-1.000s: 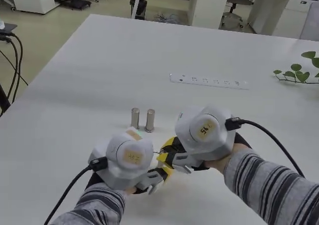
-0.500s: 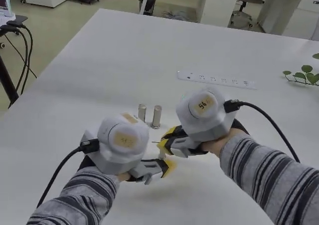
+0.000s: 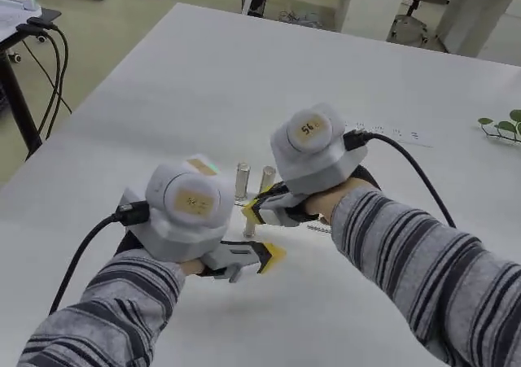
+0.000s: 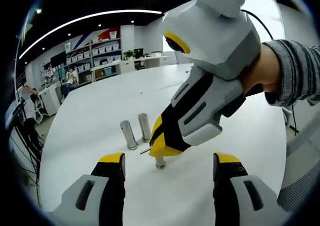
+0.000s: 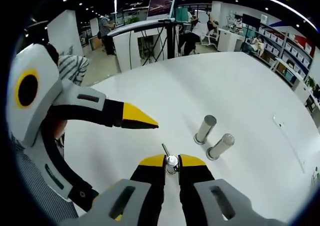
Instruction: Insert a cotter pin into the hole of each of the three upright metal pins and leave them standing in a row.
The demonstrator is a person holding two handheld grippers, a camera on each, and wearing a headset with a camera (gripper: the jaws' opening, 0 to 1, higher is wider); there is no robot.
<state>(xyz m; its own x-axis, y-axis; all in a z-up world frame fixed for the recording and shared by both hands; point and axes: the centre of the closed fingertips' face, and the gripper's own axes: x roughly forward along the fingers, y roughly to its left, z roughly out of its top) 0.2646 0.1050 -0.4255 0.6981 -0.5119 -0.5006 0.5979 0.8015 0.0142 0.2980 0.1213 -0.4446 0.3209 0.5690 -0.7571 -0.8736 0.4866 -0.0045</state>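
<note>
Open tabletop beyond two standing pins

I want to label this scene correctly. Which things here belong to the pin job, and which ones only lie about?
Job: two upright silver metal pins; third silver metal pin held by the right gripper; thin wire cotter pin; left gripper.
Lying about: white plastic power strip; green leafy plant sprig.
</note>
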